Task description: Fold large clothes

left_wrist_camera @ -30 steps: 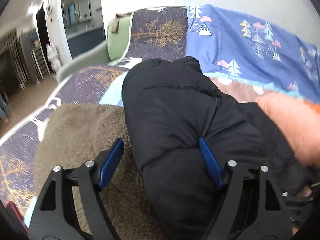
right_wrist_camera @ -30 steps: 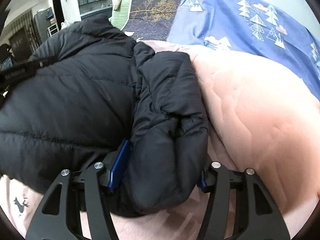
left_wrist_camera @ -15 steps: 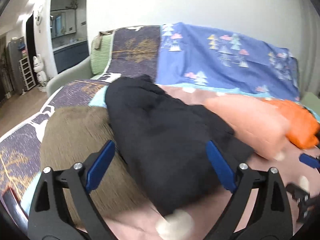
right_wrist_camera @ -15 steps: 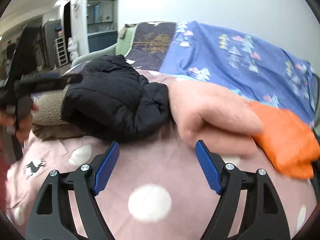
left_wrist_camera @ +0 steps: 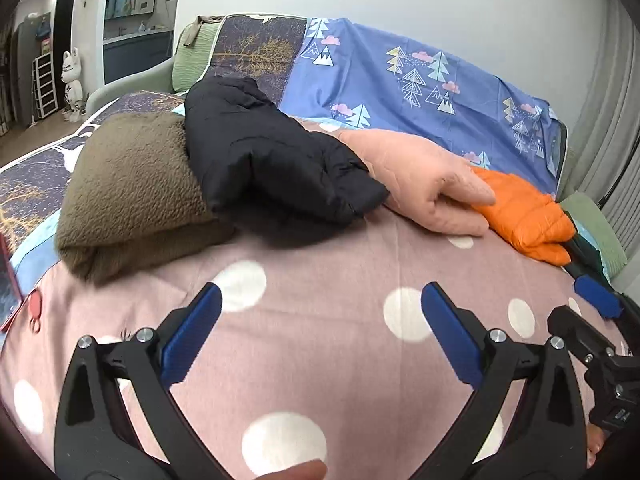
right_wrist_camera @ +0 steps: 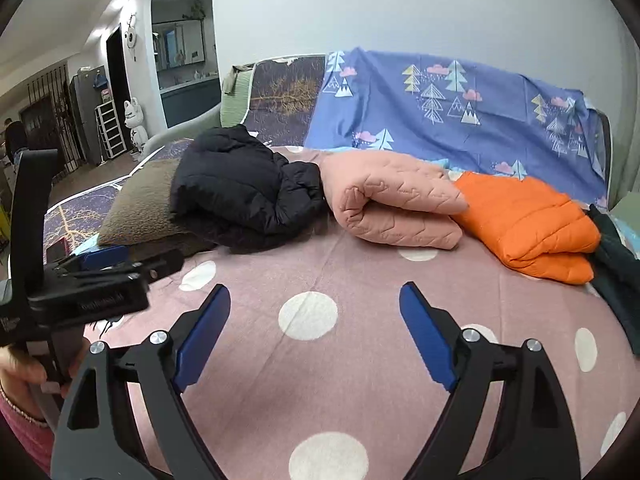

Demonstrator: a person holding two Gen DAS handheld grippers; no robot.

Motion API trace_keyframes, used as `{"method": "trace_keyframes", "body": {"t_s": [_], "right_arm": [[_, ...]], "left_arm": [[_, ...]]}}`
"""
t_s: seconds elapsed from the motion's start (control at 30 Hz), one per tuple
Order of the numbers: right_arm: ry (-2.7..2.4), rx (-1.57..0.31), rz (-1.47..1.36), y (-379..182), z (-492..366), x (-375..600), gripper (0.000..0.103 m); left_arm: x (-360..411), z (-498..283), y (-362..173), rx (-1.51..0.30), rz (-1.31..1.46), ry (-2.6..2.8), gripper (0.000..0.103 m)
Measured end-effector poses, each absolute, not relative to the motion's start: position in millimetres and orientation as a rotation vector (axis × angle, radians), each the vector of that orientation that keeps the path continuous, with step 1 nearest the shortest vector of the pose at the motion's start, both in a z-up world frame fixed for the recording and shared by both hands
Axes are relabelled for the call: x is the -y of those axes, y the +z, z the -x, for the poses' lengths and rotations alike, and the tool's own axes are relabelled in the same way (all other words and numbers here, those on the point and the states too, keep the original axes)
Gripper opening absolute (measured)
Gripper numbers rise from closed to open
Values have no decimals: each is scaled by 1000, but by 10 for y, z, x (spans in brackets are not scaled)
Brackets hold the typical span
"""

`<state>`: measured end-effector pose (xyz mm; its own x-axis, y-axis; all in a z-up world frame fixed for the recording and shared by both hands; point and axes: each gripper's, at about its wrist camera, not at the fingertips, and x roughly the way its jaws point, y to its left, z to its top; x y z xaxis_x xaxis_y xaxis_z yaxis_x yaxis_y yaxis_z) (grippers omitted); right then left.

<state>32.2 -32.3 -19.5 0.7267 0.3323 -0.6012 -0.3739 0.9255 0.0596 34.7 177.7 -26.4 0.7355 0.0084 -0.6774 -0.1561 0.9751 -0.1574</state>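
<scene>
Left gripper [left_wrist_camera: 320, 336]: fingers just opened wide, empty.
Right gripper [right_wrist_camera: 316, 332]: likewise spread, empty.
Black jacket [left_wrist_camera: 276, 156]: folded, ahead-left, nearer the left gripper.

Left view: looks forward and down over the dotted pink sheet [left_wrist_camera: 320, 264] toward the black jacket [left_wrist_camera: 272, 152], fairly near.
Right view: same heading, farther right of the black jacket [right_wrist_camera: 240, 184].
Shared: the row of folded clothes flanking the jacket, the sheet.
</scene>
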Motion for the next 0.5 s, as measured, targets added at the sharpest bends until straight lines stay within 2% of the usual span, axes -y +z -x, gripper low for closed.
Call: {"method": "trace_keyframes", "body": {"t_s": [0.17, 0.5], "right_arm": [[344, -665, 55, -196, -183, 368, 87], [327, -666, 27, -180, -44, 484, 87]], "left_arm": [[-1606, -90, -172, -699, 128, 116, 101], [-1519, 210, -34, -684, 138, 91, 101]]}}
